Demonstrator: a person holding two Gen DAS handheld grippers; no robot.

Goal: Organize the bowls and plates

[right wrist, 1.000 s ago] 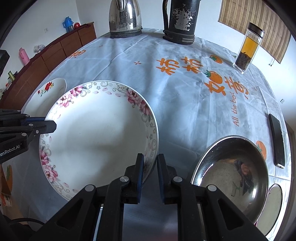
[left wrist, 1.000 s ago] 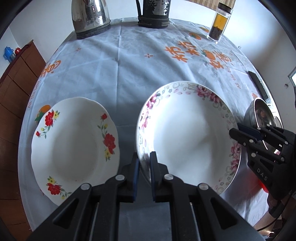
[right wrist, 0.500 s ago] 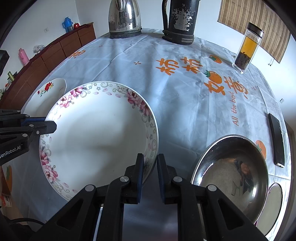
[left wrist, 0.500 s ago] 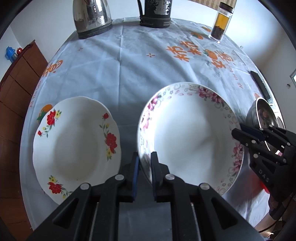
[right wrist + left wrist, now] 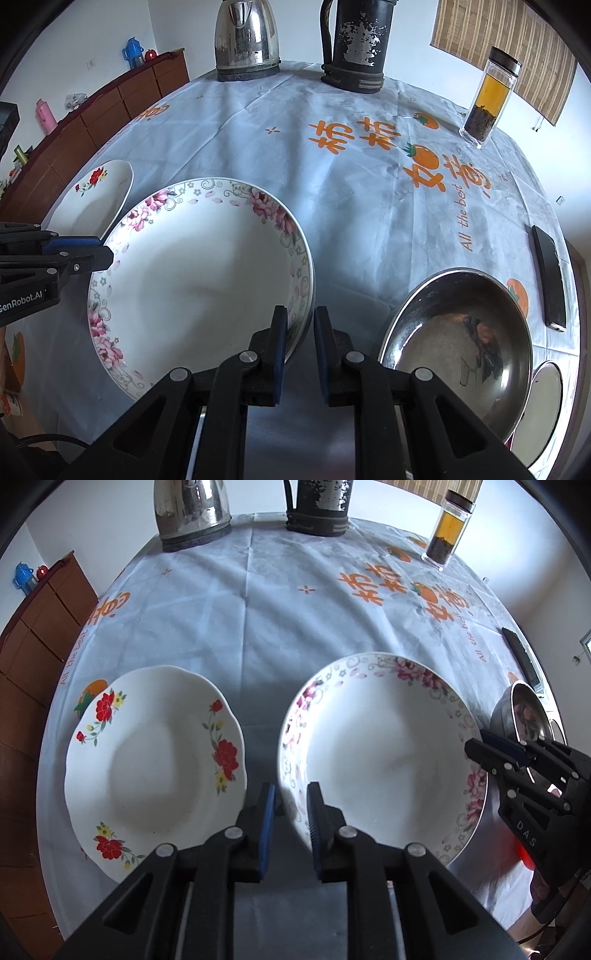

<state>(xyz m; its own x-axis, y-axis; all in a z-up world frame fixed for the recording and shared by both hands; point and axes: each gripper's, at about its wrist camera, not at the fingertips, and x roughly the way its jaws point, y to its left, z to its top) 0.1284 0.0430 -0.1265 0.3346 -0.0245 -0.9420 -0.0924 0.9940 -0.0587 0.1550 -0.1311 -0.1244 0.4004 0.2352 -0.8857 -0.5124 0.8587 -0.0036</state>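
Note:
A white plate with a pink flower rim (image 5: 384, 760) (image 5: 192, 277) is held level a little above the table. My left gripper (image 5: 290, 812) is shut on its left rim. My right gripper (image 5: 299, 332) is shut on its right rim. A white plate with red flowers (image 5: 147, 760) lies on the table just left of it and shows small in the right wrist view (image 5: 94, 199). A steel bowl (image 5: 458, 347) (image 5: 524, 712) sits to the right of the held plate.
A steel kettle (image 5: 245, 40), a black thermos jug (image 5: 354, 44) and a glass tea bottle (image 5: 487, 99) stand at the far edge. A black phone (image 5: 550, 280) lies at the right edge. A round steel lid (image 5: 539, 398) lies near the bowl. A wooden cabinet (image 5: 110, 107) stands left.
Both grippers still hold the pink-rimmed plate. The plate has shifted slightly nearer and to the right, with a little more gap to the red-flower plate.

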